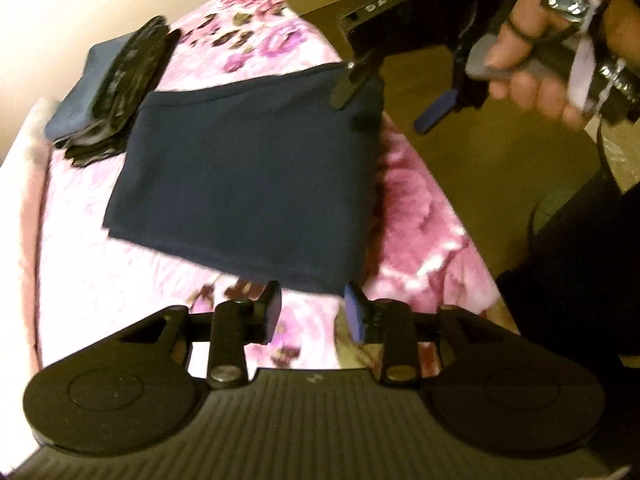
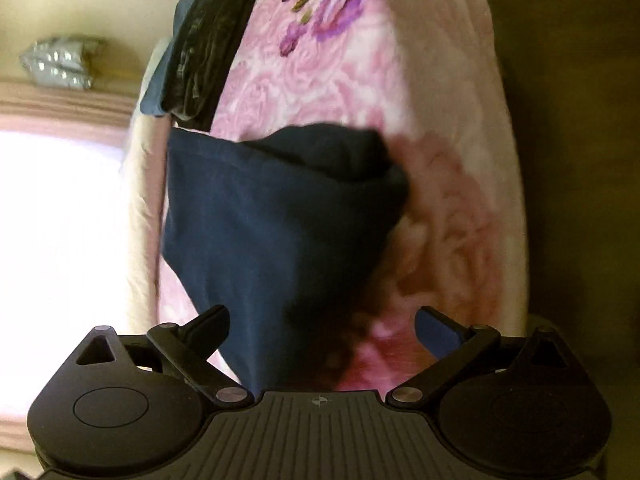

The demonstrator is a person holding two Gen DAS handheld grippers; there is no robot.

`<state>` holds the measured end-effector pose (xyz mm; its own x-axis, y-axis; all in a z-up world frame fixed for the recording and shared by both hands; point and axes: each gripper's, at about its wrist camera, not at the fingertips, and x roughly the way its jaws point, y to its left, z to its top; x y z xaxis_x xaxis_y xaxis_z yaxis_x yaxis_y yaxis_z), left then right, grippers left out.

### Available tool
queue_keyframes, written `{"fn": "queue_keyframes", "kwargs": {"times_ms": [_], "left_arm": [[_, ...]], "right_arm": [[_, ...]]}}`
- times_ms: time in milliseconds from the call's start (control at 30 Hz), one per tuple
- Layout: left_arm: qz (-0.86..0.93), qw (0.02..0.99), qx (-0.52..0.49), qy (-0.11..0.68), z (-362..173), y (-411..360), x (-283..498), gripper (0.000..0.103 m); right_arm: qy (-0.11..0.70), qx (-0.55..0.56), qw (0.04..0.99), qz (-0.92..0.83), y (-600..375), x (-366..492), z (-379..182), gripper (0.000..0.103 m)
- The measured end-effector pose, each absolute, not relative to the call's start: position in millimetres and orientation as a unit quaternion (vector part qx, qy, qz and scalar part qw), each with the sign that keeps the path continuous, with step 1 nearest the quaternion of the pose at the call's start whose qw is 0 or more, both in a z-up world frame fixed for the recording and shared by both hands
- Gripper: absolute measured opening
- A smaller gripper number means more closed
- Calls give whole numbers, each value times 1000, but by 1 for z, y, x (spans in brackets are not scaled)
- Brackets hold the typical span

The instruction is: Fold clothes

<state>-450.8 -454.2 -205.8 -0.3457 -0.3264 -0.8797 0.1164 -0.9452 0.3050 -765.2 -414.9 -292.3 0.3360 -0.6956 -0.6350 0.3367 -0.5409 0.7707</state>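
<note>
1. A folded navy garment lies flat on my pink floral blanket, its far right corner near the blanket's right edge.
2. My left gripper hovers at the garment's near edge, its blue pads set a modest gap apart with nothing pinched between them; only blanket shows in the gap.
3. My right gripper, seen from the left wrist, hangs over the garment's far right corner with its fingers spread wide and clear of the cloth, my right hand wrapped around its handle.
4. From the right wrist, the same gripper stands fully splayed, with the navy garment below and beyond it, rumpled at its far right corner.
5. A stack of folded dark clothes sits on the blanket at far left, just beside the navy garment's far left corner.
6. Brown floor shows past the blanket's right edge.
</note>
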Motion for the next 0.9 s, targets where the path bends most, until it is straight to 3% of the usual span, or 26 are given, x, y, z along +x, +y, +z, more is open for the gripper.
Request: {"fn": "queue_keyframes", "kwargs": {"times_ms": [133, 200, 233, 367, 600, 733, 833, 900], "left_arm": [[-809, 140, 562, -101, -207, -453, -447, 33], [-807, 143, 564, -105, -207, -456, -451, 33], [-805, 145, 565, -106, -207, -459, -454, 33], [-804, 166, 564, -92, -204, -478, -475, 33], [-812, 238, 529, -60, -194, -547, -540, 36], [-817, 293, 496, 27, -194, -613, -567, 36], [-812, 326, 471, 108, -194, -663, -573, 36], [-807, 347, 457, 141, -194, -690, -574, 36]], "right_arm": [[-175, 670, 460, -555, -430, -764, -308, 100], [-180, 674, 449, -558, -441, -773, -316, 73], [-179, 678, 440, -560, -446, -779, -320, 55], [-127, 679, 455, -562, -474, -811, -307, 34], [1, 606, 552, -572, -583, -944, -251, 32], [96, 582, 593, -548, -655, -975, -247, 34], [153, 549, 599, -562, -673, -970, -241, 70], [151, 529, 589, -591, -661, -964, -237, 75]]}}
